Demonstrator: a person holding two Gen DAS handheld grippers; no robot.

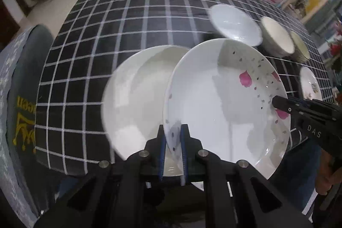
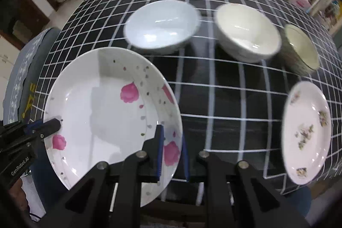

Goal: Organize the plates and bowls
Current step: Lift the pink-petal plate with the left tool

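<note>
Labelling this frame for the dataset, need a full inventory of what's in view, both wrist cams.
pink-flower plate: 1, white with pink flowers and grey specks, held over the near table edge, clamped at opposite rims by both claws
plain plate: 1, white, on the table, partly hidden by the pink-flower plate in the left wrist view
bowls: 3 in a row at the far side; white, cream, olive-rimmed
small floral plate: 1, white with faded sprigs, right near edge
tablecloth: 1, black with white grid
cushioned seat: 1, dark grey with yellow print, left of table
left claw: shut on the plate's rim
right claw: shut on the opposite rim
</note>
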